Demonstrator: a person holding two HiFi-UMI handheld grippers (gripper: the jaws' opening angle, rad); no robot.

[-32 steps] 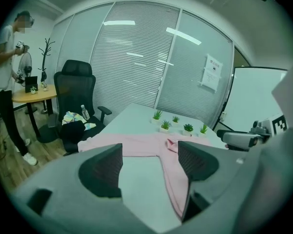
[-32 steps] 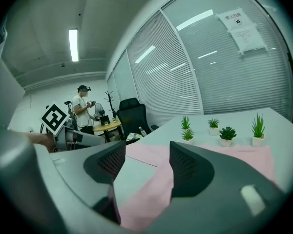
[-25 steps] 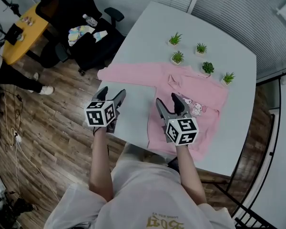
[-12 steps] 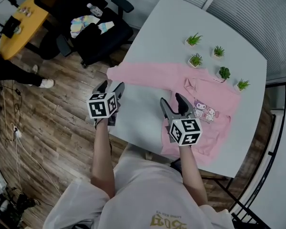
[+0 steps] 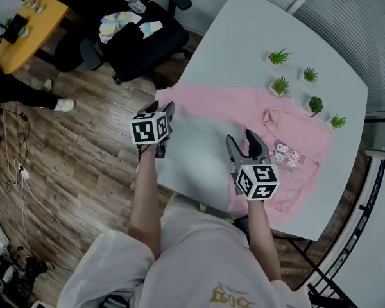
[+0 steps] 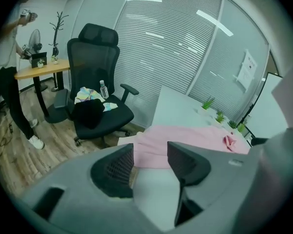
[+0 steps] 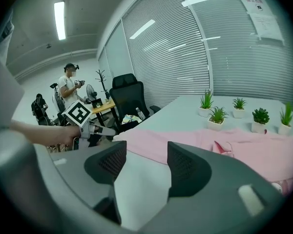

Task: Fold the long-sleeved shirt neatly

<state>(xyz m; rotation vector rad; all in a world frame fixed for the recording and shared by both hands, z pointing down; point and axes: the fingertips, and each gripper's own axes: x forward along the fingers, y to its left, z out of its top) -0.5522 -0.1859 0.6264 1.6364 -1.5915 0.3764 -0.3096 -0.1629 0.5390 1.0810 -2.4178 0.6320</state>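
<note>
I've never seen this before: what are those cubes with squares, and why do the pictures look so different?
A person holds two pinching tools called grippers, each with a marker cube. One camera sits on the person's head, looking down; two others ride on the tools. On the white table are a pink long-sleeved shirt and five small green potted plants. The left gripper, by the sleeve's end, has just been closing its jaws but pinches nothing. The right gripper is open and empty, near the shirt's body.

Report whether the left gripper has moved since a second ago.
Yes: the left gripper neared the pink shirt's sleeve cuff; its jaws have just been closing, nothing between them.
</note>
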